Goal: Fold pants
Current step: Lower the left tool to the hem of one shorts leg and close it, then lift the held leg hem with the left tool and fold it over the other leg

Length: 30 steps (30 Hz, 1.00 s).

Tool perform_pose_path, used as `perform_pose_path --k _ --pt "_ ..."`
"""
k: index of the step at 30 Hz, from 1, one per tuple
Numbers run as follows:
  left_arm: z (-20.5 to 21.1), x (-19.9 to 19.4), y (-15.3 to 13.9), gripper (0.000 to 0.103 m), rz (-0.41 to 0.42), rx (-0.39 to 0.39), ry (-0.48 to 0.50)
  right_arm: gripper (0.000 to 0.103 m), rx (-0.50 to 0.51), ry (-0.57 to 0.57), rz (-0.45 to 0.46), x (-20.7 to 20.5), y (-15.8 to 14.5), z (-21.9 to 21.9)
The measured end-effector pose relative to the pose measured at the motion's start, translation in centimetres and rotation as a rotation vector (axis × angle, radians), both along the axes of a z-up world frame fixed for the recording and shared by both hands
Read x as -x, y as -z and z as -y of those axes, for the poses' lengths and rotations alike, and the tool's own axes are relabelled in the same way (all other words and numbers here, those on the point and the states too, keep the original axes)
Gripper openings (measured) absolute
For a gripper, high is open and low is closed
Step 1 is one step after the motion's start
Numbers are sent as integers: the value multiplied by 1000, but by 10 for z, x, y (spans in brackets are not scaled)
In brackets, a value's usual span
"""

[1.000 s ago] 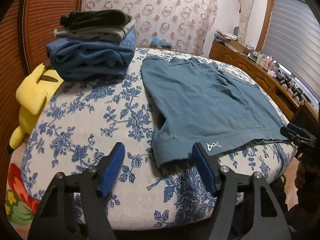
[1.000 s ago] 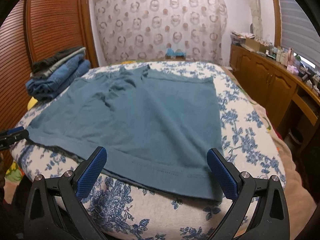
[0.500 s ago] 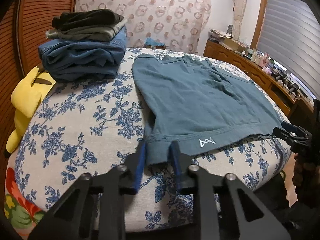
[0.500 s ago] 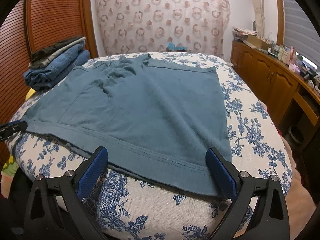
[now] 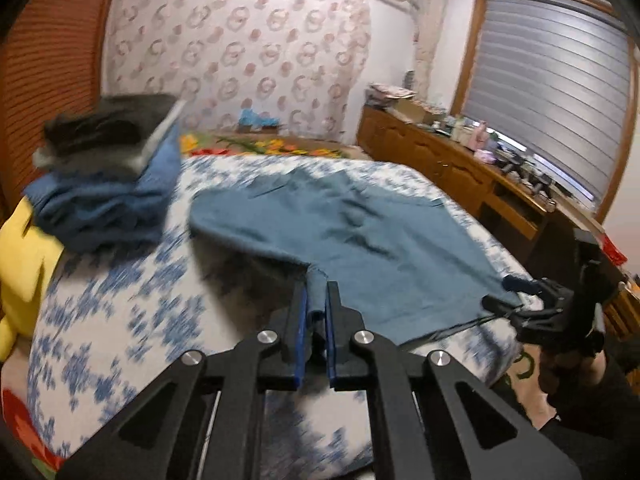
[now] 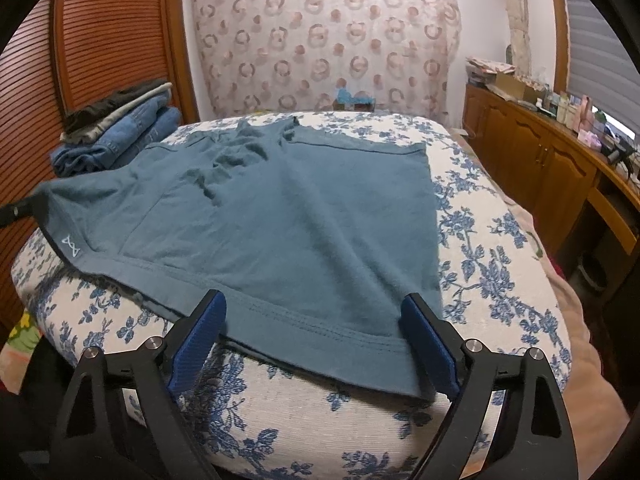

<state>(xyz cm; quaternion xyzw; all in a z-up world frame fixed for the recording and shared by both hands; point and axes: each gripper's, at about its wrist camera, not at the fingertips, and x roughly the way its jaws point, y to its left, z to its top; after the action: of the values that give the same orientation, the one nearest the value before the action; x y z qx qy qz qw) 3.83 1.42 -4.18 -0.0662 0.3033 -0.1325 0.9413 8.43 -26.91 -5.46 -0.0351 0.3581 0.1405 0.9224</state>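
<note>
Left tongs (image 5: 316, 312) now pinch lifted pants (image 5: 360, 236) corner | right tongs (image 6: 316, 340) closing, wide | stack (image 5: 104, 184) blurred, maybe jeans

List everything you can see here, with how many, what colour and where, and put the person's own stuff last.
pants: one, teal, spread on the bed, near left corner lifted
bed cover: one, white with blue flowers, under the pants
folded clothes stack: one, blue denim below, grey and black on top, far left of the bed
plush toy: one, yellow, left of the stack
curtain: one, pale with pink rings, back wall
cabinet: one, brown wood, right wall, cluttered top
left gripper: black with blue fingers, shut on the pants corner
right gripper: black with blue fingers, open, astride the near right hem, just been closing slightly
</note>
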Motion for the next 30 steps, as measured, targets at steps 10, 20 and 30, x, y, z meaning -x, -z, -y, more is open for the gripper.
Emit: perform_pose_path --k 10,20,30 --pt "59 -38 -25 4 31 -36 152 90 2 24 11 -2 -9 20" --pt "126 -61 -38 4 22 -58 294 90 -4 55 24 0 -16 41" --pt "171 -71 -51 4 13 -63 385 90 -15 92 35 6 -21 65"
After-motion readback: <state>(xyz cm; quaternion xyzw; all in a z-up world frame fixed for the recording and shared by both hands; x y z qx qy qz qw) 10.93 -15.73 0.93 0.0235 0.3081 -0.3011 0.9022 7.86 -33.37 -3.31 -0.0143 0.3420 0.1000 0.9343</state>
